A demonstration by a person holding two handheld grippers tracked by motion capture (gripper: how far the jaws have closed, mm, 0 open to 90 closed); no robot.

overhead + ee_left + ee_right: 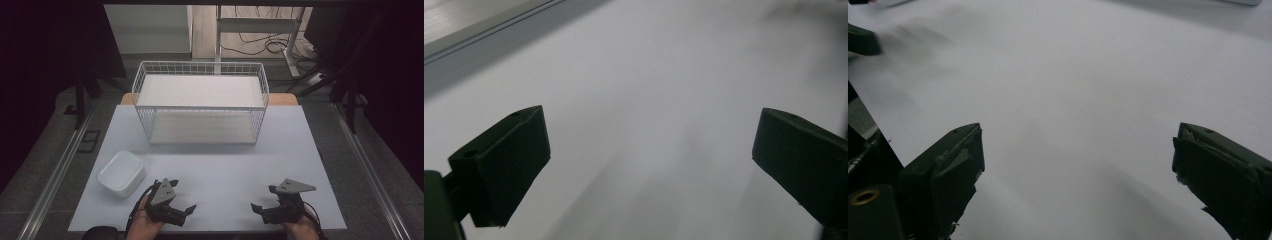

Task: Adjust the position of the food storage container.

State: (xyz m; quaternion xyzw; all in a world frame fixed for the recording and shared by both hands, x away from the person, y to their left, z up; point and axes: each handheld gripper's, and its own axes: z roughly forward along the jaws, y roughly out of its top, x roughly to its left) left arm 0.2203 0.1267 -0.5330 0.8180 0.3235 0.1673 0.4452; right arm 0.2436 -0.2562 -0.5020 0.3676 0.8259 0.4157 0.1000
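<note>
Left gripper (181, 203): jaws wide, nothing between them, over bare white counter (225, 170). Right gripper (263, 204): jaws wide, empty, facing the left one, well apart from it. White dish (121, 172): on the counter just beside the left jaws, on their outer side, untouched. White wire basket (200, 102): well beyond both jaws, mid-counter. Nothing between jaws and dish.

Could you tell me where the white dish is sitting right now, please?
In the high view, the white dish sits near the table's front-left corner, just left of the left tool.
</note>
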